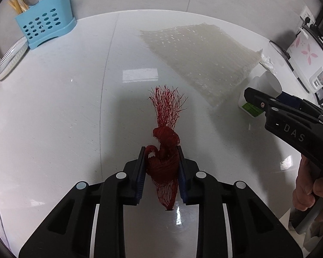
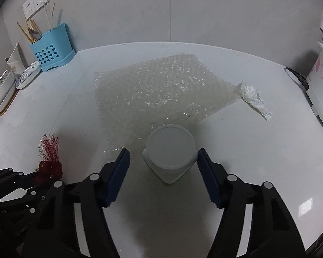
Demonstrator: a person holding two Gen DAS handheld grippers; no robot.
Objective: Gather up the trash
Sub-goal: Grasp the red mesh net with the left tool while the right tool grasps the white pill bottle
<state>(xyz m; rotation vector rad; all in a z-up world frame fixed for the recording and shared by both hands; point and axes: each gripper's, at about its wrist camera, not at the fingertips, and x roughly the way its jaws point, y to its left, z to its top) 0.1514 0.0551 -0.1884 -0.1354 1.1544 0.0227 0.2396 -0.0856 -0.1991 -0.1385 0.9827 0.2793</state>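
A red mesh net hangs bunched between the pads of my left gripper, which is shut on it just above the white countertop. In the right wrist view a white lidded cup with a green label stands between the fingers of my right gripper. The right pad is close to the cup's side, the left pad stands clearly apart from it, and neither presses on it. Behind the cup lies a sheet of bubble wrap, and a crumpled white tissue rests at the sheet's right corner.
A blue cutlery holder stands at the back left by the wall, with plates and bowls leaning beside it. A white rice cooker sits at the right edge. A person's hand holds the right gripper's handle.
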